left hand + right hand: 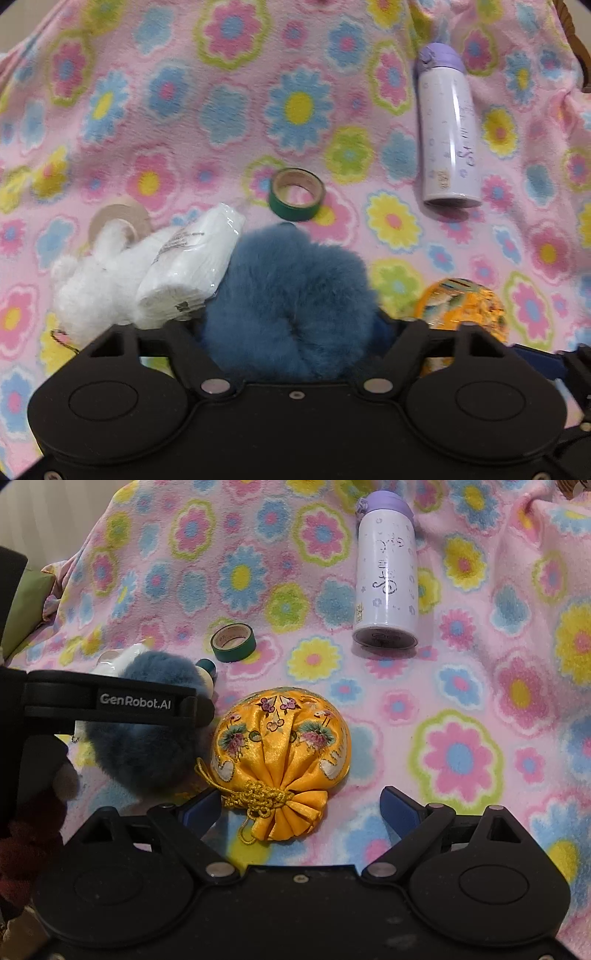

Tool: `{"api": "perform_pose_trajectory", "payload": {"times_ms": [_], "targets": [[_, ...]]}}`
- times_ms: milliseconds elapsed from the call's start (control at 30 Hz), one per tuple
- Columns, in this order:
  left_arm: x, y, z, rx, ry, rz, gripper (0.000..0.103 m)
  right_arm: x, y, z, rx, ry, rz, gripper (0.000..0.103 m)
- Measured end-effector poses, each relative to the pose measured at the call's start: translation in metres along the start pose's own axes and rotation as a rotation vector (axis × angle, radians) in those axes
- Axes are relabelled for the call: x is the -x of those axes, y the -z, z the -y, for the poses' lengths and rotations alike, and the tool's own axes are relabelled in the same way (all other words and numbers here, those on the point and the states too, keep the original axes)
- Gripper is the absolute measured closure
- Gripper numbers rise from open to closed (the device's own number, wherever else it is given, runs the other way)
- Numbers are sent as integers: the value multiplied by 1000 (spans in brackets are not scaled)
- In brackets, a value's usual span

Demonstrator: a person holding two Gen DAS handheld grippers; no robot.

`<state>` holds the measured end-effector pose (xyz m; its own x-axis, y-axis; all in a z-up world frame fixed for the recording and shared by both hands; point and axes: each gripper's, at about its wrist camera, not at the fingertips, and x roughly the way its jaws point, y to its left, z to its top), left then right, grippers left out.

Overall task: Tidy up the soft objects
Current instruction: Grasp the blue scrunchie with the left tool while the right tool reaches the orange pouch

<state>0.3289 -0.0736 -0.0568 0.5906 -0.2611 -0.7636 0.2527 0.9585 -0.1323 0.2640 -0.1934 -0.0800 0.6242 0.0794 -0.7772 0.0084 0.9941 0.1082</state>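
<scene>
**K:** While the left wrist view is up: the left gripper (pixel 291 332) has its fingers on either side of the blue fur scrunchie (pixel 288 295). The fur bulges between them and hides the tips, so it reads as clamped on it. Just left of it, touching, lies a white tissue pack (pixel 192 266) with small print too blurred to read, and a white plush toy (pixel 96 280) beside that. A beige tape roll (pixel 122 219) sits behind the plush, a green tape roll (pixel 295 194) beyond the scrunchie. The lilac bottle (pixel 448 125) lies on its side on the flower blanket (pixel 184 110); purple script runs along it, illegible. The orange pouch (pixel 461 306) is at right, near the gripper.

**M:** And the right wrist view?

**K:** The right gripper (pixel 299 808) is spread wide, blue pads (pixel 397 808) apart, with the tied neck of the orange pouch (pixel 284 746) lying between them, nothing gripped. The pouch is embroidered with flowers and closed by a gold knotted cord (pixel 258 797). The left gripper (pixel 110 701) enters from the left, its side marked "GenRobot.AI", over the scrunchie (pixel 147 746), which sits just beside the pouch. The green tape roll (pixel 233 642) and the bottle (pixel 386 576) lie farther back, well apart.
</scene>
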Motion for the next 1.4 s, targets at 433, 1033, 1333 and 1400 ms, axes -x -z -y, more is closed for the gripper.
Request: {"api": "perform_pose_trajectory", "payload": {"times_ms": [433, 1033, 1333, 1400], "targets": [[61, 16, -14, 5, -9, 14, 47, -3, 0, -3, 15, 3, -15, 4], [50, 52, -92, 97, -184, -26, 26, -9, -1, -13, 69, 42, -43, 0], [39, 58, -83, 56, -214, 5, 16, -18, -9, -19, 59, 64, -55, 0], [39, 60, -82, 50, -215, 12, 14, -22, -11, -21, 59, 70, -53, 0]]}}
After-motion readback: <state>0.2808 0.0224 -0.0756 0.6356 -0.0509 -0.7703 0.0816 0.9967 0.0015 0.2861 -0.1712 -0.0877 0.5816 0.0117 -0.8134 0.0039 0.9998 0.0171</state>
